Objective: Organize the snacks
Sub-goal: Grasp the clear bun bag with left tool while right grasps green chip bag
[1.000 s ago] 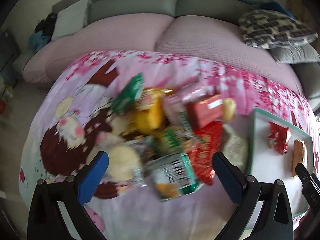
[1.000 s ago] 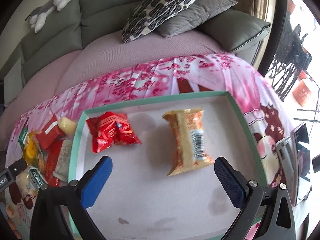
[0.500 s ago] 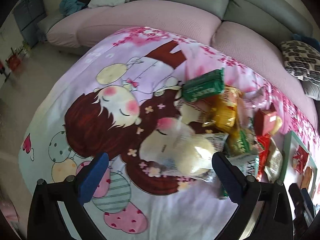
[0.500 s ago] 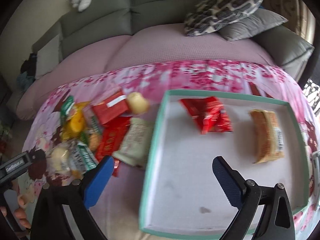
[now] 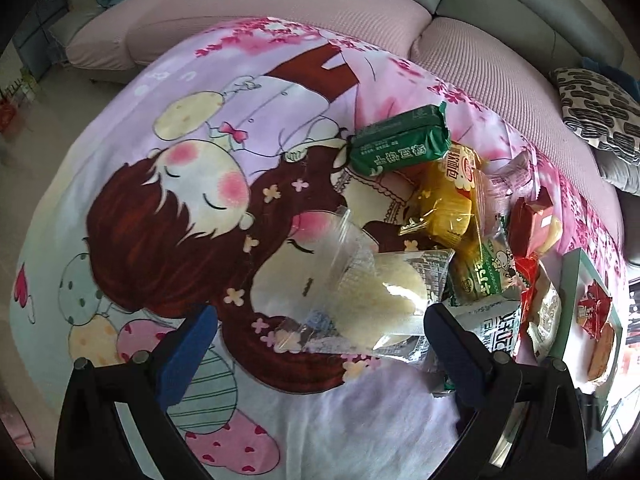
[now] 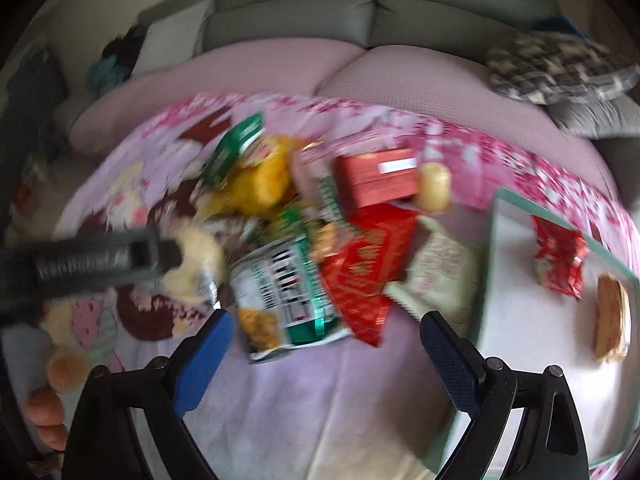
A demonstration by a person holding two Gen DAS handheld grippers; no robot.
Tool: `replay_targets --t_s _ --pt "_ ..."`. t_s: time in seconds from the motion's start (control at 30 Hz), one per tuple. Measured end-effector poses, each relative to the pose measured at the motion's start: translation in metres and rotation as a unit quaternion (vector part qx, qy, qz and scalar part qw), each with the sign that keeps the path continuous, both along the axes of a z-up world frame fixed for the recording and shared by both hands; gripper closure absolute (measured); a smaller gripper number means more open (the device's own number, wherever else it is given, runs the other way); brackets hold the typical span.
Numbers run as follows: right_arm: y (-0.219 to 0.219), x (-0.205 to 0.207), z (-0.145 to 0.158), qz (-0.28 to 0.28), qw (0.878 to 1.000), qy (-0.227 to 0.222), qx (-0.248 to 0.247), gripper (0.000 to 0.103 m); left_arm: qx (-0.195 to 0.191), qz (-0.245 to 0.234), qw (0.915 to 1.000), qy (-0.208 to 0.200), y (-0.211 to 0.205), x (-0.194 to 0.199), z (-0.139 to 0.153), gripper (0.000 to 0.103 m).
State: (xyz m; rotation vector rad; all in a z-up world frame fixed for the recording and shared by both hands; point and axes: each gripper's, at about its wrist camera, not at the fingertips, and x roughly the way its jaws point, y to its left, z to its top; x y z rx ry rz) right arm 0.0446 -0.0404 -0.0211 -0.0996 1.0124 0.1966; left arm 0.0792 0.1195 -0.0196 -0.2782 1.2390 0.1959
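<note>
My left gripper (image 5: 316,344) hangs wide open around a clear-wrapped pale round bun (image 5: 380,300), not pressing it. My right gripper (image 6: 326,344) is closing, nothing gripped, over the white-and-green snack bag (image 6: 284,296) in the pile beside the mint-rimmed white tray (image 6: 486,272).

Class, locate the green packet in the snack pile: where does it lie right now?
In the left wrist view, the green packet lies at the far end of the snack pile, on the cartoon cloth, just beyond the yellow packet.

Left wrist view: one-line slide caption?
Open left tool poised over a clear-wrapped pale bun at the snack pile's edge.
</note>
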Motion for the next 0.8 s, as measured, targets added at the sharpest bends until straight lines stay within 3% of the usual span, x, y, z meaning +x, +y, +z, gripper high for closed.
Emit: replay_targets --t_s 0.33,0.53,0.67,0.8 --pt "0.014 0.014 -0.019 0.004 1.0 0.009 -0.01 0.017 -0.035 -0.023 0.999 0.014 -0.011 0.02 -0.014 0.0" --pt "0.017 0.02 -0.023 0.005 1.0 0.01 0.0 0.024 -0.029 -0.03 0.9988 0.026 -0.021 0.028 -0.026 0.002" --pt "0.013 0.02 -0.021 0.001 1.0 0.007 0.014 0.043 -0.04 -0.028 0.9984 0.026 -0.021 0.031 -0.028 0.017" --pt "0.007 0.021 -0.021 -0.004 0.999 0.012 0.029 0.048 -0.038 -0.034 0.9986 0.017 -0.025 0.028 -0.025 0.027"
